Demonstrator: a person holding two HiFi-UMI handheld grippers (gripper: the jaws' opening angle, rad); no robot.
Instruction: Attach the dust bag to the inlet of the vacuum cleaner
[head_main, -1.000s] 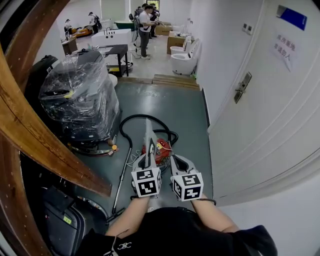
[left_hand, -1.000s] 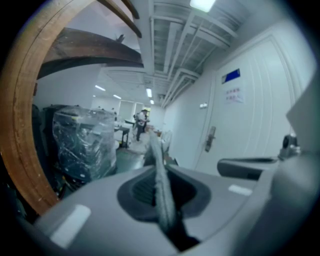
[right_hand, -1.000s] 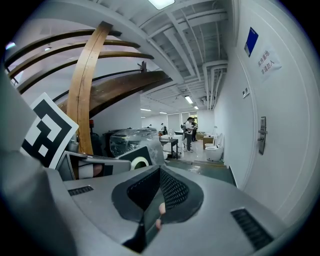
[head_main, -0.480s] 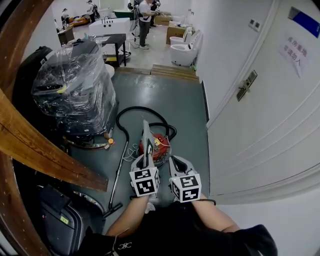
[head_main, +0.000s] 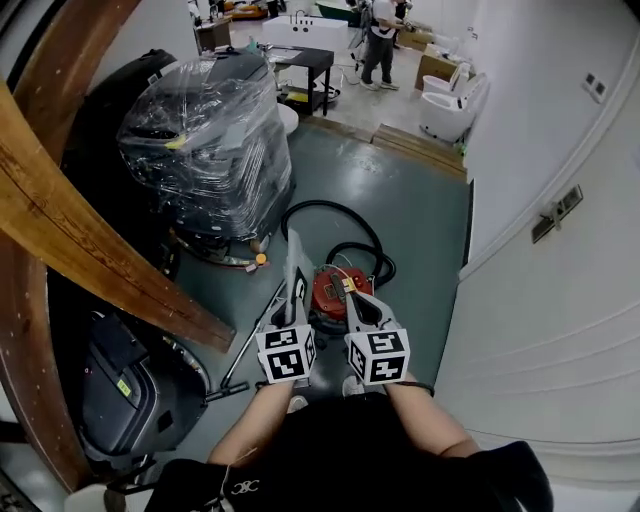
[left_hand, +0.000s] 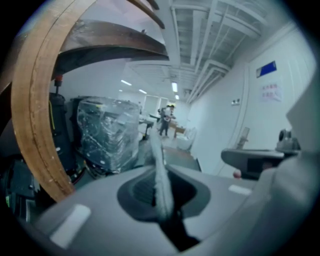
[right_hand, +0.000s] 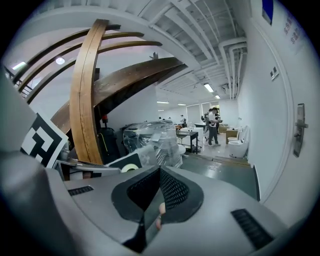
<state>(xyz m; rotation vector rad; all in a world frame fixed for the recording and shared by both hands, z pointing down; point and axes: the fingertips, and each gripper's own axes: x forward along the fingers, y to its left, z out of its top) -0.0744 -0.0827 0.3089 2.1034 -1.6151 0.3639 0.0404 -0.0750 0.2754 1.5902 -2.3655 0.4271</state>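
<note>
In the head view a red vacuum cleaner (head_main: 338, 290) sits on the grey floor just beyond both grippers. My left gripper (head_main: 297, 298) is shut on a flat grey dust bag (head_main: 295, 262), which stands edge-on above the vacuum's left side. The left gripper view shows the bag (left_hand: 159, 170) as a thin sheet pinched at the left gripper's (left_hand: 163, 202) tips. My right gripper (head_main: 358, 302) is beside it, to the right, over the vacuum's near edge. The right gripper (right_hand: 159, 189) is shut with nothing held. The bag (right_hand: 144, 152) shows at its left.
A black hose (head_main: 330, 212) loops on the floor behind the vacuum, and a metal wand (head_main: 250, 340) lies to its left. A plastic-wrapped machine (head_main: 205, 140) and a curved wooden beam (head_main: 90, 260) stand at left. White wall and door (head_main: 560, 260) at right. A person (head_main: 380, 30) stands far off.
Both grippers have moved forward and slightly down toward the red vacuum, the bag still in the left one. The head view has swung, so the vacuum sits closer to the jaws.
</note>
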